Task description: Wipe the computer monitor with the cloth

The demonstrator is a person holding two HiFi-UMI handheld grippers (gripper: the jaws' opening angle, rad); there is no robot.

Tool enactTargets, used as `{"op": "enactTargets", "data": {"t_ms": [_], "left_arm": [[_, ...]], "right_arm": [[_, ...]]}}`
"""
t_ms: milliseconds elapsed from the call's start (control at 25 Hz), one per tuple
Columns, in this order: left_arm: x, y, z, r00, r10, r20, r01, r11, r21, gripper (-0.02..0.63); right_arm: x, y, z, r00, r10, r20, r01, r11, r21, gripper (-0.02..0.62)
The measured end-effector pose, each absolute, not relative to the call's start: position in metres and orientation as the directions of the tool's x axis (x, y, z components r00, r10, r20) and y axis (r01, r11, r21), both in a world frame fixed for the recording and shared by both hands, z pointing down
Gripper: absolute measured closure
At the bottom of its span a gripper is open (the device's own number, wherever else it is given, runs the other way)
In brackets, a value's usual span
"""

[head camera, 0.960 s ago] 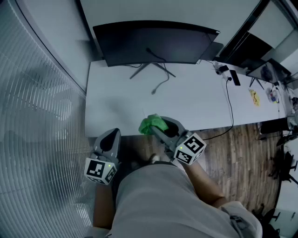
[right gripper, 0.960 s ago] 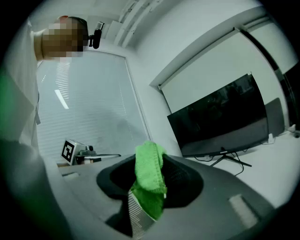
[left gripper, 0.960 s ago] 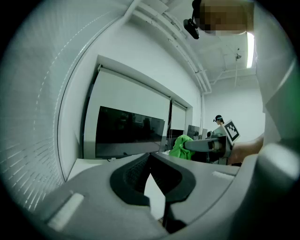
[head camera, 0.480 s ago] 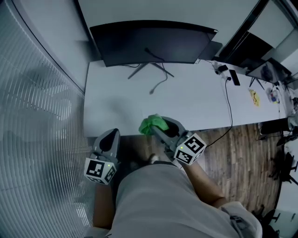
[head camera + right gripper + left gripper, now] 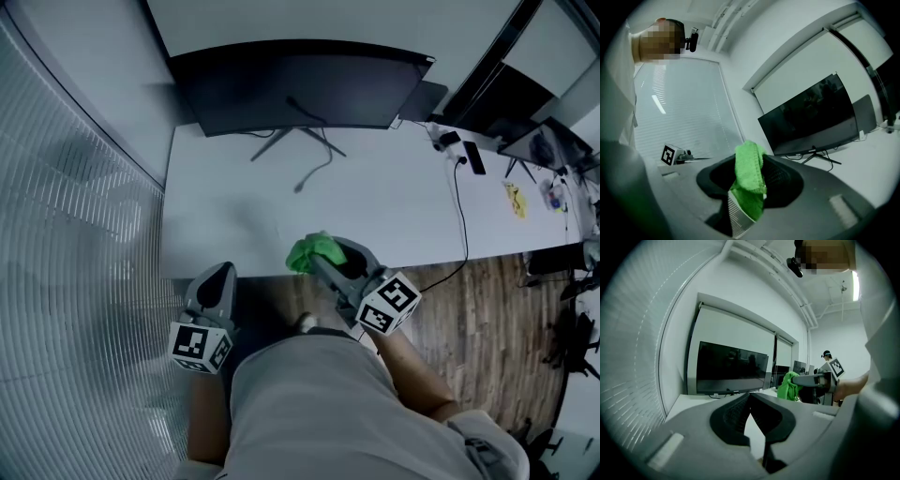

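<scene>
Green cloth (image 5: 314, 251) is bunched in the right gripper (image 5: 319, 262), whose jaws are clamped on it. The right gripper view shows the cloth (image 5: 750, 176) pinched between the pads, with a fold standing above them and a tail hanging below. That gripper hangs just over the near edge of the tabletop (image 5: 403, 211), roughly at its middle. The left gripper (image 5: 221, 272) sits lower and to the left, off the tabletop beside its near left corner. In its own view the jaw tips meet with nothing between them, so it is closed and empty.

Beyond the grippers the white tabletop is bare across its middle apart from a loose cable end (image 5: 319, 173). At the far edge, toward the left corner, stands the computer monitor (image 5: 300, 89), a wide, dark, curved screen on a splayed stand (image 5: 277, 144), facing the person. Cloth and screen are well apart.

The step in hand looks like the approach: the cloth is secured but no wiping has begun. The next move calls for carrying the right gripper forward across the tabletop and up to screen height. It should be turned so that the loose fold of cloth, not the hard jaw tips, meets the screen, then swept sideways with light pressure. A hard push could probably rock the monitor on its narrow stand.
</scene>
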State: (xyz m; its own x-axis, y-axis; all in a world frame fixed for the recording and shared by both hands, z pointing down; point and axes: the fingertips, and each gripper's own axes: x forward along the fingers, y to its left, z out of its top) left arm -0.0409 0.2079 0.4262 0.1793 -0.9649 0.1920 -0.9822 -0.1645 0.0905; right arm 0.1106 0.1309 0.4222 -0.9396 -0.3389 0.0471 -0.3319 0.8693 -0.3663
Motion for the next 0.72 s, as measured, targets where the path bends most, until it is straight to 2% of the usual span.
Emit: {"op": "enactTargets", "data": {"t_ms": [320,720], "left_arm": [[-0.081,0.179,0.438,0.142,-0.971,0.194,-0.987,-0.125,0.101,0.597],[-0.192,0.114,0.429,0.16,-0.973,0.169,-0.982,-0.138,0.132,0.597]], "right_arm": [[0.074,0.099,0.422,-0.943,-0.326,0.063,-0.329,0.891,-0.314,0.439],[-0.059,0.034,0.382,-0.945,-0.324,0.054,-0.328,0.925,-0.192,0.437]]}}
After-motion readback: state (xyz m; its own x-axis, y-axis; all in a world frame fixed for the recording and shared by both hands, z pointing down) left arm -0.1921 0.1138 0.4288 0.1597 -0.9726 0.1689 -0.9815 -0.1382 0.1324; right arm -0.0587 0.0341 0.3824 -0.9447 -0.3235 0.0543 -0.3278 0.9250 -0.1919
